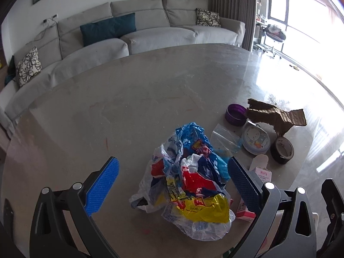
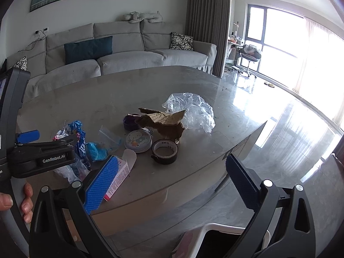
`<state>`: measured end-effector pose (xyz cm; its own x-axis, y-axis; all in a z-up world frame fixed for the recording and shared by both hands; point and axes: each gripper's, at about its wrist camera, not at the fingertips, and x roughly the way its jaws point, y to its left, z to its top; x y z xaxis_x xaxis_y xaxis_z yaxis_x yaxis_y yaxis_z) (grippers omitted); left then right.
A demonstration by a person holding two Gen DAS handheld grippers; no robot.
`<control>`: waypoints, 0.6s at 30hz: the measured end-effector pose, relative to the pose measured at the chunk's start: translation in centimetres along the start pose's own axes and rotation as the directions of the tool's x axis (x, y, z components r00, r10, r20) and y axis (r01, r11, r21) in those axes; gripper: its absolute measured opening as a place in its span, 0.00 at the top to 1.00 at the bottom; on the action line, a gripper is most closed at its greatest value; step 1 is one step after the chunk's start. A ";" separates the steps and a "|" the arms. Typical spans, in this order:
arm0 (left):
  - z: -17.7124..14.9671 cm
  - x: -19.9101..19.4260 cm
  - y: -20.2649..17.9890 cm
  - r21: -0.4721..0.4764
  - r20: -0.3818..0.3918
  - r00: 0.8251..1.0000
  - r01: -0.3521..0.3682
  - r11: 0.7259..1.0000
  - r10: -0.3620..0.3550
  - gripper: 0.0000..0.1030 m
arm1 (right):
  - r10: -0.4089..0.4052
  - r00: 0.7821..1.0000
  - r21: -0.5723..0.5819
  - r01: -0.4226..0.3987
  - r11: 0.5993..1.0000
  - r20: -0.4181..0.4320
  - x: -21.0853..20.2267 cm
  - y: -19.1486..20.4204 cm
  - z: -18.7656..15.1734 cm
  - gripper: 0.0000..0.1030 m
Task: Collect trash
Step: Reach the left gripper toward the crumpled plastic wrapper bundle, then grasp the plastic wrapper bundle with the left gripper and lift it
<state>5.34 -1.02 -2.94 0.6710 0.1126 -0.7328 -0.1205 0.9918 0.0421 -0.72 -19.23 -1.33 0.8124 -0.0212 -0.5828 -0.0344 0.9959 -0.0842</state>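
Note:
A crumpled coloured plastic bag [image 1: 189, 182] lies on the grey table [image 1: 107, 107] between the open fingers of my left gripper [image 1: 172, 167], which hovers over it, empty. To its right lie a pink and white carton [image 1: 261, 172], a clear zip bag [image 1: 225, 138], a round cartoon tin [image 1: 255, 139], a tape roll [image 1: 281, 150], a purple lid [image 1: 235, 115] and torn cardboard [image 1: 275, 116]. My right gripper [image 2: 172, 167] is open and empty above the table's near edge. Ahead of it lie the carton [image 2: 121, 172], tape roll [image 2: 165, 150], tin [image 2: 138, 139], cardboard [image 2: 165, 122] and clear crumpled plastic [image 2: 191, 109].
The left gripper's body [image 2: 40, 157] and the holding hand [image 2: 13, 200] fill the left of the right wrist view. A white-rimmed bin [image 2: 219, 230] sits below the table edge. A grey sofa [image 1: 129, 34] stands behind the table, shiny floor to the right.

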 end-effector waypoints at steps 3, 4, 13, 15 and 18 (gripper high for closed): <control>-0.1 1.2 0.3 0.000 -0.024 1.000 -0.021 1.000 0.021 0.03 | 0.002 1.000 -0.003 -0.002 1.000 -0.006 0.4 0.3 -0.1 0.03; -0.2 1.7 0.4 0.000 -0.034 0.999 -0.023 1.000 0.023 0.03 | 0.004 1.000 -0.003 -0.004 1.000 -0.008 0.5 0.3 -0.1 0.03; -1.1 3.3 1.2 -0.050 -0.076 0.995 0.059 0.997 -0.062 0.04 | 0.004 1.000 -0.010 -0.004 1.000 -0.007 0.5 0.7 0.0 0.03; -1.4 3.6 1.6 -0.057 -0.080 0.993 0.077 0.995 -0.081 0.11 | 0.006 1.000 -0.011 -0.006 1.000 -0.003 0.4 0.8 0.0 0.03; -1.7 3.6 1.7 -0.050 -0.072 0.991 0.111 0.993 -0.115 0.36 | 0.005 1.000 -0.016 -0.005 1.000 0.001 0.2 1.0 0.1 0.03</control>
<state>6.32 0.93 -6.68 0.6257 -0.0064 -0.7800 -0.0814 0.9940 -0.0734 -0.54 -18.19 -1.40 0.8126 -0.0158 -0.5826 -0.0479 0.9944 -0.0937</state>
